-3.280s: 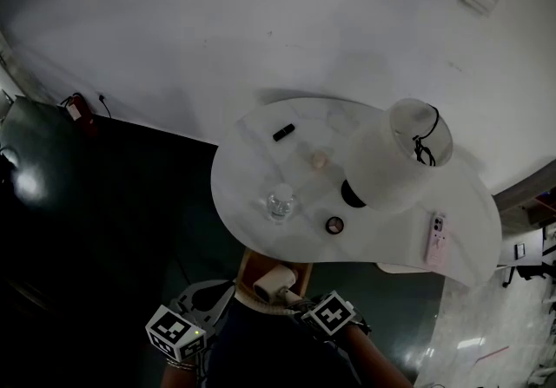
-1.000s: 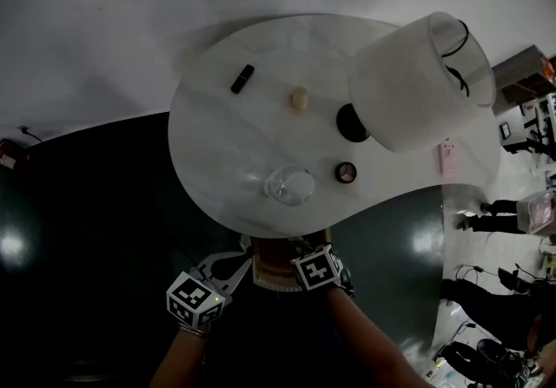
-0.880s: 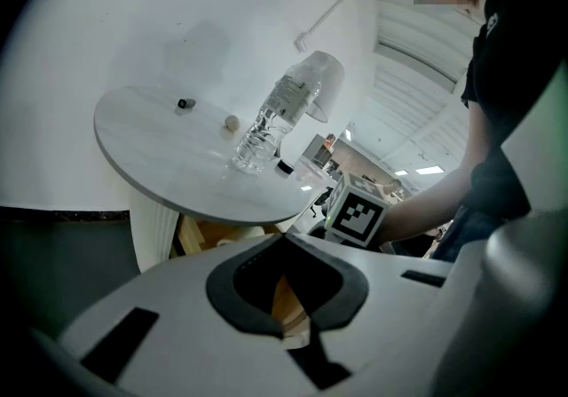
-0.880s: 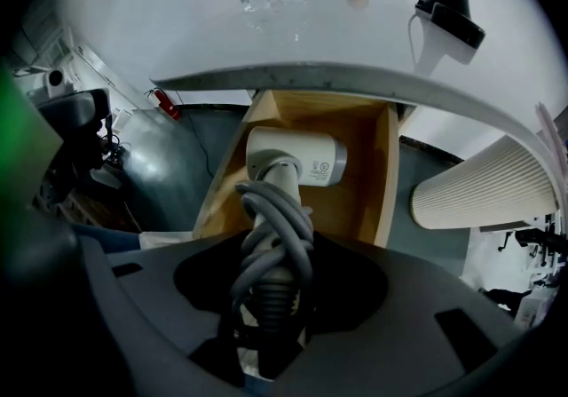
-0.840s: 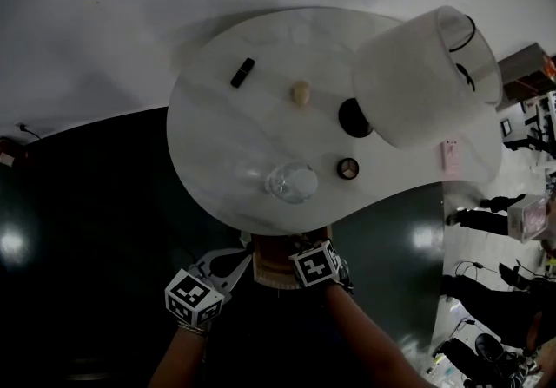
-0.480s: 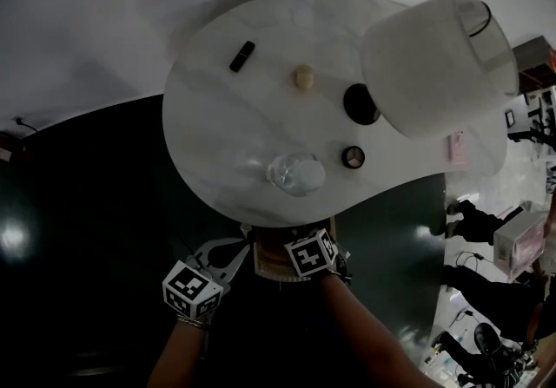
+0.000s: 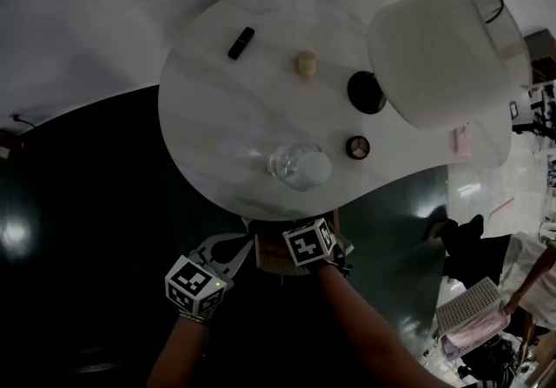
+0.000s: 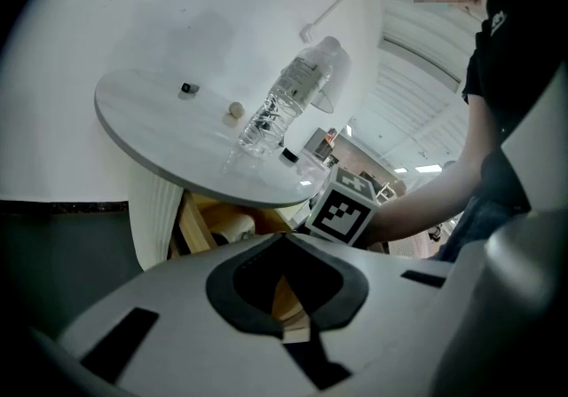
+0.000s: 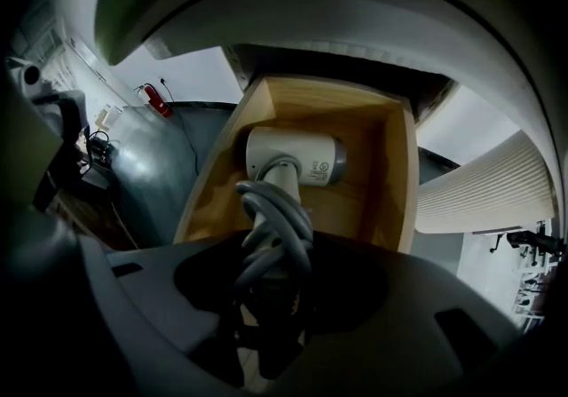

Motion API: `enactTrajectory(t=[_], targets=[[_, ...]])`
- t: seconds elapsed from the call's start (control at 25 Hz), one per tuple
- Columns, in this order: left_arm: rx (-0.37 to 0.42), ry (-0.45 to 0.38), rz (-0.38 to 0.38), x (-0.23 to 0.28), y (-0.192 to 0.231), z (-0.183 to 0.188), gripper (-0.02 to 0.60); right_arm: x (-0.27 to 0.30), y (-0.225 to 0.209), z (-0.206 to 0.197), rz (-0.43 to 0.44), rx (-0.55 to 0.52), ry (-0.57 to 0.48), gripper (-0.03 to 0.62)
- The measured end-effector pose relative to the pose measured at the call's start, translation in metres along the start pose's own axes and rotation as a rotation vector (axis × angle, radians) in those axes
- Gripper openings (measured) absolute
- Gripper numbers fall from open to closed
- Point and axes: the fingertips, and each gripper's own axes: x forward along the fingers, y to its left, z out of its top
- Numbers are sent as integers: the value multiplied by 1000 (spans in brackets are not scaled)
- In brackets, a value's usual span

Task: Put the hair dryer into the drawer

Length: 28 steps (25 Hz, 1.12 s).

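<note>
The dryer [image 9: 293,158] is down in the drawer [image 9: 395,182], head crosswise toward the far wall, handle pointing back at the right gripper [image 9: 266,297]. That claw is clamped on the handle, with the coiled cord [image 9: 271,231] bundled over it. Can't tell if the head rests on the floor yet. The drawer is pulled out under the near edge of the tabletop [image 7: 217,91]. The left gripper [image 8: 284,240] sits just beside the drawer's left side with its jaws drawn together. Wood shows through the gap, and a pinch is unclear.

The step looks like set-down. Lower until the handle lies flat and tuck the cord inside the walls. Then open and back straight out so the cord doesn't snag. Stay under the bottle [image 7: 298,166] at the near edge.
</note>
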Motion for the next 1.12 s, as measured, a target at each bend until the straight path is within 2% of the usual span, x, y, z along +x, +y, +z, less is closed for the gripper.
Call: enactTrajectory(t=[0.4, 1.12], targets=[[-9, 18, 2, 0, 12, -7, 8, 10, 3, 1, -24, -56, 21, 209], [-29, 48, -10, 8, 15, -18, 8, 28, -5, -3, -138, -188, 26, 210]])
